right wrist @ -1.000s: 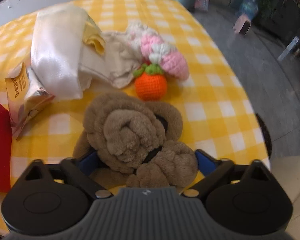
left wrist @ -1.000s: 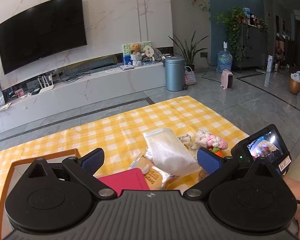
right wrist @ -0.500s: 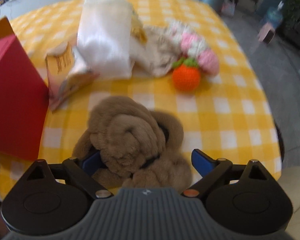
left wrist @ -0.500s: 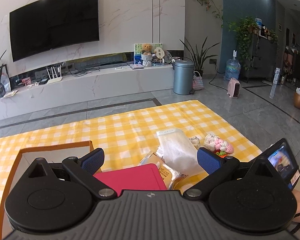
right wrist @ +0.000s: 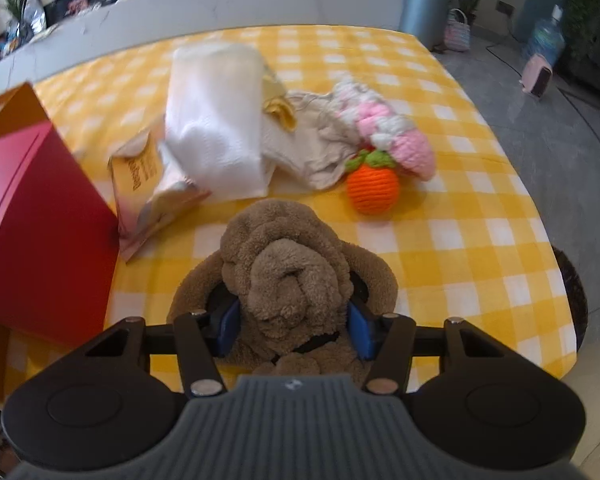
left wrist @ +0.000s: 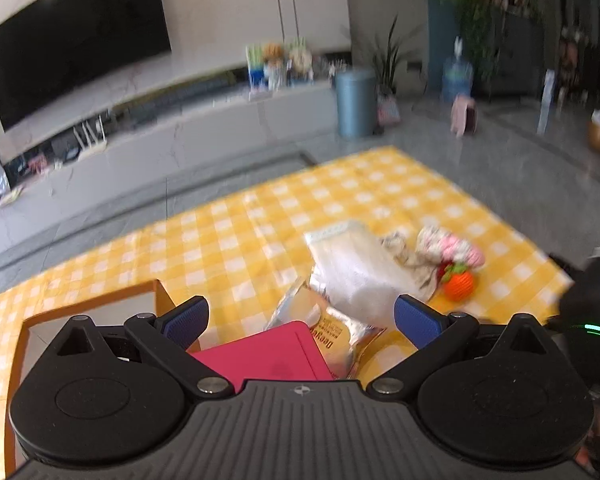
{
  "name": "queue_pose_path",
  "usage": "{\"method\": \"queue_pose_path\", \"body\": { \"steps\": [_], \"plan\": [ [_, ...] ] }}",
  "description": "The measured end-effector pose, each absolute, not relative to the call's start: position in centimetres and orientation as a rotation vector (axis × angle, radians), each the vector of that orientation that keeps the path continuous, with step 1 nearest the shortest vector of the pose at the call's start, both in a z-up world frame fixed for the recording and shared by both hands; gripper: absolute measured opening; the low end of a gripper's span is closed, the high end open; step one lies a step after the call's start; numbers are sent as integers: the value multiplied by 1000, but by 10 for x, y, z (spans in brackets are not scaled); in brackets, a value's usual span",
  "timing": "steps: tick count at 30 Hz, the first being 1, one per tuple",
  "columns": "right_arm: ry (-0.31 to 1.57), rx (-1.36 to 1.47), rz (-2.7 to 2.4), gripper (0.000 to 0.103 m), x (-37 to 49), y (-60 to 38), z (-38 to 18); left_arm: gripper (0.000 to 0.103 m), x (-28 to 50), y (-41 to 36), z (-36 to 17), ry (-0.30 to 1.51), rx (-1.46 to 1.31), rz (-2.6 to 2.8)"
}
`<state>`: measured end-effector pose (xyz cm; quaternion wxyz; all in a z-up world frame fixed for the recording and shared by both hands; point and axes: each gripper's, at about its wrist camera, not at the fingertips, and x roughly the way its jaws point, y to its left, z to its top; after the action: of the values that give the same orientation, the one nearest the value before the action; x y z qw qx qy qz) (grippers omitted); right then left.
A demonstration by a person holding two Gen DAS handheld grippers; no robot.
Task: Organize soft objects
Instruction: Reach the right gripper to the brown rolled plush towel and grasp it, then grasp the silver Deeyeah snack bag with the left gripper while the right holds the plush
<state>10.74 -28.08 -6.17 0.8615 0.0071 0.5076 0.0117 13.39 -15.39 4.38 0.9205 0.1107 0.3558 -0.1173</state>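
My right gripper [right wrist: 293,330] is shut on a brown plush dog [right wrist: 288,276] and holds it over the near part of the yellow checked table [right wrist: 480,240]. Beyond it lie an orange crocheted ball [right wrist: 373,190], a pink and white crocheted toy [right wrist: 384,126], a beige cloth [right wrist: 320,146], a white bagged cloth [right wrist: 216,120] and a snack packet [right wrist: 152,188]. My left gripper [left wrist: 302,318] is open and empty above a red box [left wrist: 268,356]. The ball [left wrist: 458,284] and the white bag [left wrist: 358,268] also show in the left wrist view.
An orange-rimmed open box [left wrist: 18,356] stands at the left, beside the red box [right wrist: 32,236]. The table's right edge [right wrist: 556,216] drops to a grey tiled floor. A TV wall, a low cabinet and a bin [left wrist: 354,102] lie far behind.
My right gripper has closed on the plush dog and lifted it back from the pile. My left gripper stayed open and tilted a little; its view is blurred.
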Motion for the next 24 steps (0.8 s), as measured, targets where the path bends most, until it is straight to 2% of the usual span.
{"method": "queue_pose_path", "body": {
  "steps": [5, 11, 16, 20, 24],
  "plan": [
    [1064, 18, 19, 55, 108, -281, -63, 103, 196, -163, 17, 987, 187, -196],
    [1043, 22, 30, 55, 103, -283, -60, 103, 258, -168, -11, 1204, 173, -129],
    [1041, 26, 1, 55, 103, -285, -60, 103, 299, -164, -50, 1483, 122, -8],
    [1039, 41, -21, 55, 104, -290, -59, 103, 312, -165, -72, 1568, 146, 12],
    [1035, 36, -19, 55, 103, -290, -59, 103, 323, -157, -82, 1617, 19, 3]
  ]
}}
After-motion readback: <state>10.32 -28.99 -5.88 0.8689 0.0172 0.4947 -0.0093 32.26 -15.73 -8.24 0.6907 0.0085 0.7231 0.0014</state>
